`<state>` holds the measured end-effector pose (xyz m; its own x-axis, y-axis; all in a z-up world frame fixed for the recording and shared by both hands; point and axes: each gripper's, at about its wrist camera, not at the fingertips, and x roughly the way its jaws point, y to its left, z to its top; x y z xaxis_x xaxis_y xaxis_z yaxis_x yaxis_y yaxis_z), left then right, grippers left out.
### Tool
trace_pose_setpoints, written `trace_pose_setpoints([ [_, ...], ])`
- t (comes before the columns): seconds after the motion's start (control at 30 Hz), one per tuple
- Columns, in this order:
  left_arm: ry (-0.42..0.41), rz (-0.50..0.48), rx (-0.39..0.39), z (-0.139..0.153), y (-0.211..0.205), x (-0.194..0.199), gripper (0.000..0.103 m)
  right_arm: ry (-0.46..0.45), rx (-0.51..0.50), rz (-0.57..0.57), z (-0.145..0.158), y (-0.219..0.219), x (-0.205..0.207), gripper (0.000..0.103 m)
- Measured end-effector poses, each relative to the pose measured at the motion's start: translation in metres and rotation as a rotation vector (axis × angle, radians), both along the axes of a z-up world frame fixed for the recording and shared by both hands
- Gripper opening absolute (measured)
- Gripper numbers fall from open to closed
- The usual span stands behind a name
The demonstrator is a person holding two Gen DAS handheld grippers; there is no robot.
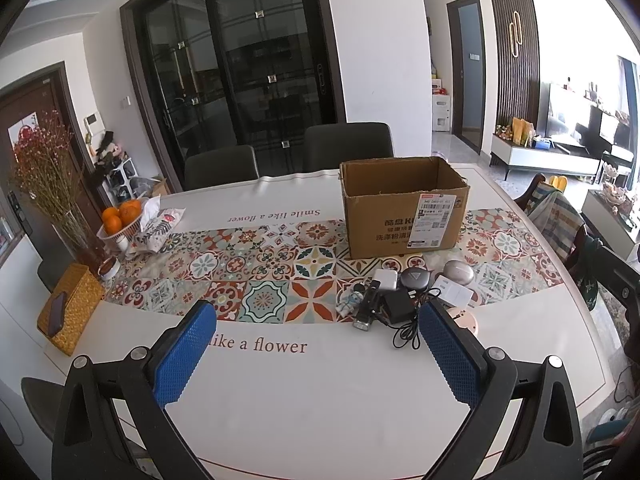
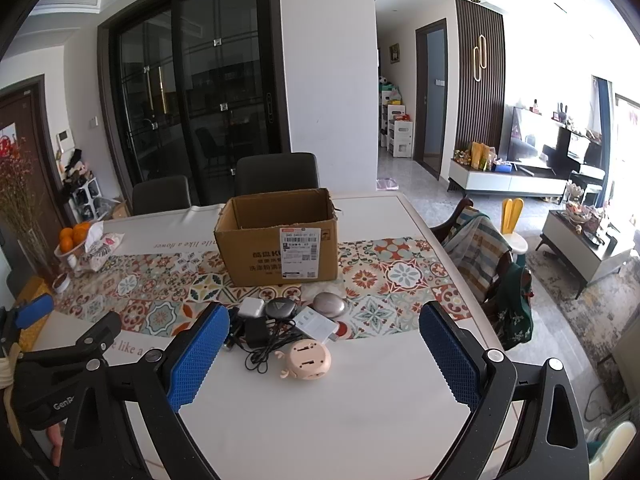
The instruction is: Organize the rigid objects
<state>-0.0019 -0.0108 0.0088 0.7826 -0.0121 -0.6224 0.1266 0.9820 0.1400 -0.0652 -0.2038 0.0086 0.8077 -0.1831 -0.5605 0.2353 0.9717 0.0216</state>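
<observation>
An open cardboard box [image 1: 404, 208] stands on the patterned runner; it also shows in the right wrist view [image 2: 280, 236]. In front of it lies a pile of small items: a white charger [image 2: 251, 306], a black round case [image 2: 280, 307], a grey oval case [image 2: 329, 304], a white flat box [image 2: 316, 325], a black adapter with cable [image 2: 256, 332] and a pink round gadget [image 2: 307, 360]. A small astronaut figure [image 1: 352, 302] and a black flashlight [image 1: 367, 312] lie at the pile's left. My left gripper [image 1: 316, 320] is open, near the pile's left. My right gripper [image 2: 324, 322] is open around the pile, above the table.
A fruit basket with oranges [image 1: 120, 216], a tissue pack [image 1: 160, 224], a vase of dried flowers [image 1: 52, 184] and a woven box with a phone [image 1: 68, 312] stand at the table's left. Chairs [image 1: 348, 146] line the far side and the right side [image 2: 488, 256].
</observation>
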Motion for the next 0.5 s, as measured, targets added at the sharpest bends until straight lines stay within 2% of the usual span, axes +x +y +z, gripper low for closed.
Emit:
trace_pose_setpoints([
  [0.5, -0.004, 0.006, 0.0, 0.0038, -0.0049, -0.0004, 0.103, 0.001, 0.003, 0.005, 0.0008, -0.0012, 0.0, 0.096],
])
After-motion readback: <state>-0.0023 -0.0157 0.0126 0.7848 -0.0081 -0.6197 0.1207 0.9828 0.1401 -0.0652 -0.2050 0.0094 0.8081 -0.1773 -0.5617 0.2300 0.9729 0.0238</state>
